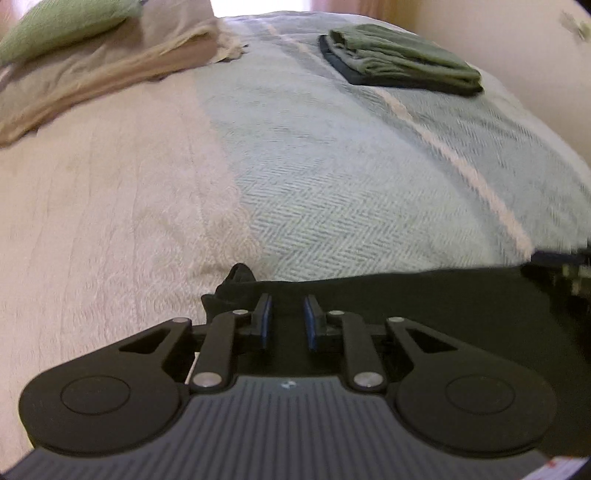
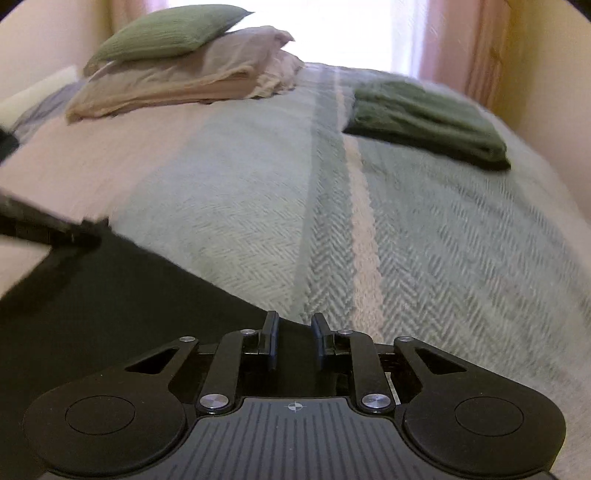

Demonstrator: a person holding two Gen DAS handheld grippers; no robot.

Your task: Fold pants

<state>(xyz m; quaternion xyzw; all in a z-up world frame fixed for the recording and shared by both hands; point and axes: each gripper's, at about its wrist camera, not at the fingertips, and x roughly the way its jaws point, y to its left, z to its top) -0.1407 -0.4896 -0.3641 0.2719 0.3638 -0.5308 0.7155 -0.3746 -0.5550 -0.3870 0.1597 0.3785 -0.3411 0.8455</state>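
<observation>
On the near edge of the bed's herringbone blanket (image 1: 332,177) lie the black pants (image 1: 443,302), spread flat and dark across the bottom of both wrist views, their far hem running across the blanket. Over the pants' left end sits the left gripper (image 1: 287,314), its blue-padded fingers (image 1: 266,321) set a narrow gap apart with black cloth showing between them; a small bunched peak of fabric rises just beyond its left finger, but whether the pads actually pinch the cloth cannot be told. Over the pants' right end, at the hem where black meets blanket, the right gripper (image 2: 294,334) shows the same narrow gap between its fingers, and again a grip on the fabric cannot be confirmed. Beyond the pants, far up the blanket and to the right, rests a folded green garment (image 1: 402,55) on top of a darker folded piece. Beyond the pants to the left, at the head of the bed, a green pillow (image 2: 166,31) lies on a stack of beige bedding (image 2: 192,81). Much of the right wrist view is blurred.
</observation>
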